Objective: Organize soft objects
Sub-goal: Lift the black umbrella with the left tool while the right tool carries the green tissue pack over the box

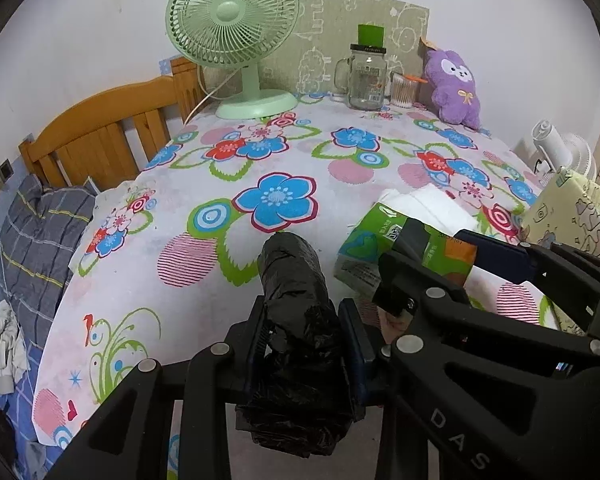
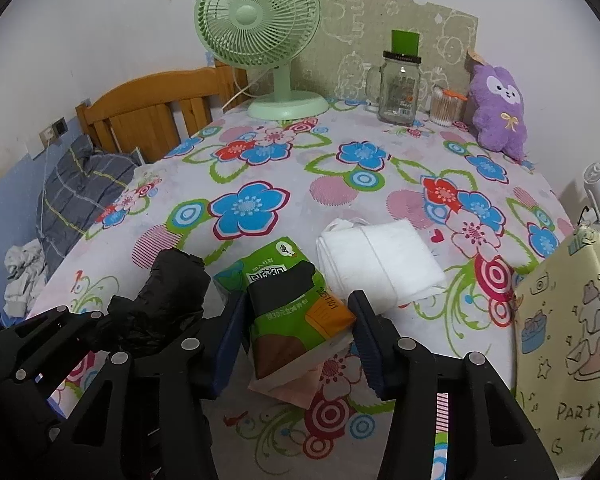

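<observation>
Nearest, the left gripper (image 1: 304, 352) has its fingers clamped on a roll of black plastic bags (image 1: 296, 304), held above the flowered desk (image 1: 220, 256). Just beside it, the right gripper (image 2: 300, 340) has its fingers narrowed around a green tissue pack (image 2: 292, 300); the left one touches it, though I cannot tell whether the right one does. Beyond the pack lies a folded white cloth (image 2: 380, 260), and a cream cartoon-print bag (image 2: 572, 328) stands at the right. Farther back stand a green fan (image 2: 260, 36), a glass jar (image 2: 398, 88) and a purple plush toy (image 2: 498, 110).

open tablecloth (image 2: 284, 168) ahead, fan (image 2: 260, 32) and jar (image 2: 398, 88) behind
</observation>
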`<state>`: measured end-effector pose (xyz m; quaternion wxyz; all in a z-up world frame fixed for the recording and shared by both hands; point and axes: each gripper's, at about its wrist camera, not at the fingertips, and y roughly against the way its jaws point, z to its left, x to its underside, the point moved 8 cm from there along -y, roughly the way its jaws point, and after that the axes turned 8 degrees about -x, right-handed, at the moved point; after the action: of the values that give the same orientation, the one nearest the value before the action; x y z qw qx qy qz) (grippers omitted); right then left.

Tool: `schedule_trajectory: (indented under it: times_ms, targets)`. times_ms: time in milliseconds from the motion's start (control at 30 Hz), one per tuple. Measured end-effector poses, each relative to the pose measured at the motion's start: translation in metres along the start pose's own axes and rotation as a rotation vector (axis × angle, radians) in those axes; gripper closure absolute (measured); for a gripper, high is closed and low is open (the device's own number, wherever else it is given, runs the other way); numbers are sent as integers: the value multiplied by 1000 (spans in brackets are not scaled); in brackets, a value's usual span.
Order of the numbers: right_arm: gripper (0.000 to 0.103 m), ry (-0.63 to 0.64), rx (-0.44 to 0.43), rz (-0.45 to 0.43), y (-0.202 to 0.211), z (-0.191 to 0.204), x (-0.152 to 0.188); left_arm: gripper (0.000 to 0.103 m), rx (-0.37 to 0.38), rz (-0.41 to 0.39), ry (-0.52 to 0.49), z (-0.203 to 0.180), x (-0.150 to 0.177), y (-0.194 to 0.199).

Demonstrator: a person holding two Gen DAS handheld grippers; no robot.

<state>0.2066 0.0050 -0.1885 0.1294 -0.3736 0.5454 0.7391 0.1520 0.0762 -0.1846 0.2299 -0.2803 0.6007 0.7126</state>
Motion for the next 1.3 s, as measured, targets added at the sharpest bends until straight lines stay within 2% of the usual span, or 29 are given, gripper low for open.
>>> schedule_trajectory:
  times_ms: [1300]
  targets:
    - [52,-1,30,-160,106,-14,-29,68,31,-156,-15,-31,-39,91]
